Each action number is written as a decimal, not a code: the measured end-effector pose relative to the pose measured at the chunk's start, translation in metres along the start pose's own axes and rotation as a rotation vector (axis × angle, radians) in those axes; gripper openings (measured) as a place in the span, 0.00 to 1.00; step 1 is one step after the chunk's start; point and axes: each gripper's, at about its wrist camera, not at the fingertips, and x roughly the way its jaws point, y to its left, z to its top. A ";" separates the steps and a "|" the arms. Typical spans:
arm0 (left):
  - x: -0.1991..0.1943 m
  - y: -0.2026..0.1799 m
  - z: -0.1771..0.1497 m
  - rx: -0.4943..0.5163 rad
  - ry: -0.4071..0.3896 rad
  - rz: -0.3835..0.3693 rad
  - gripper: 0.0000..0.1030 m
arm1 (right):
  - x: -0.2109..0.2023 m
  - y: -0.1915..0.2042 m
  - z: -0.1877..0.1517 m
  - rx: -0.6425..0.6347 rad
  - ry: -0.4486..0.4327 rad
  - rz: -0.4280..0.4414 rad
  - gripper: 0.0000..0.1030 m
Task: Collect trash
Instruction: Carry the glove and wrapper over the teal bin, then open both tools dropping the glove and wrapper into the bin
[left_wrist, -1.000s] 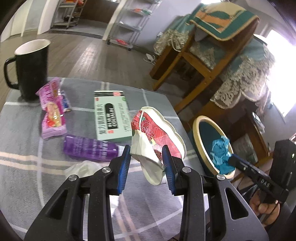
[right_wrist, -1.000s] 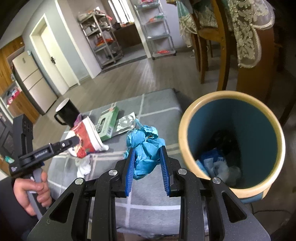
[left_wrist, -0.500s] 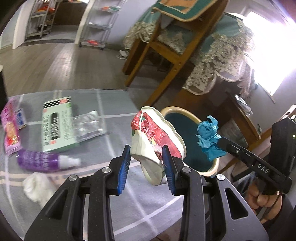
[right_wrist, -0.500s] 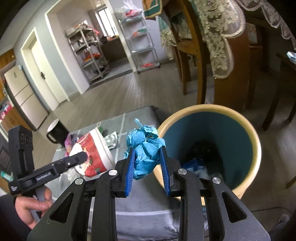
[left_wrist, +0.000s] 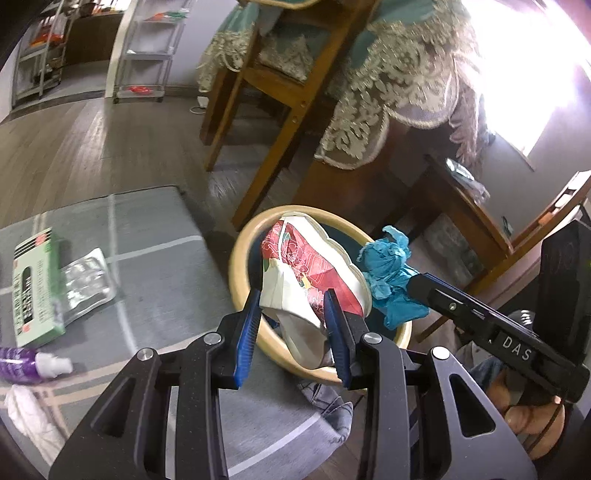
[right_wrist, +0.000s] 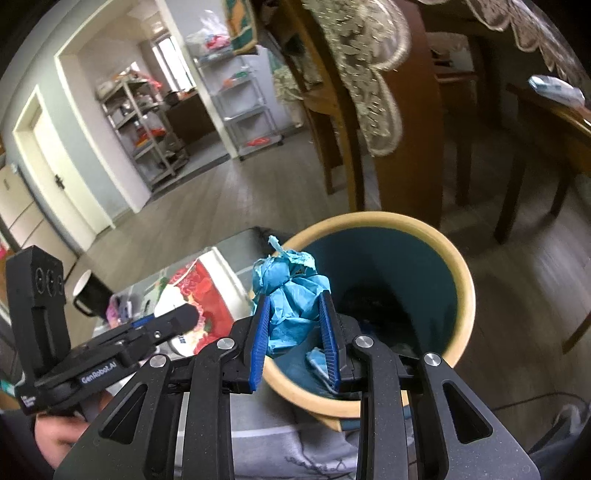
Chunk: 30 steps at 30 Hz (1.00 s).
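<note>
My left gripper (left_wrist: 291, 325) clamps the crushed red paper cup (left_wrist: 306, 266) and my right gripper (right_wrist: 295, 332) pinches blue crumpled paper (right_wrist: 291, 295), both poised over the bin (right_wrist: 458, 266) so each piece falls inside.
</note>
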 end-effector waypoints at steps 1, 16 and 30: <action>0.005 -0.004 0.001 0.010 0.006 0.003 0.33 | 0.001 -0.002 0.000 0.005 0.002 -0.004 0.28; 0.062 -0.013 0.003 0.035 0.154 0.045 0.34 | 0.023 -0.032 -0.004 0.107 0.063 -0.082 0.28; 0.034 0.007 -0.002 -0.004 0.120 0.076 0.58 | 0.026 -0.038 -0.005 0.146 0.074 -0.087 0.42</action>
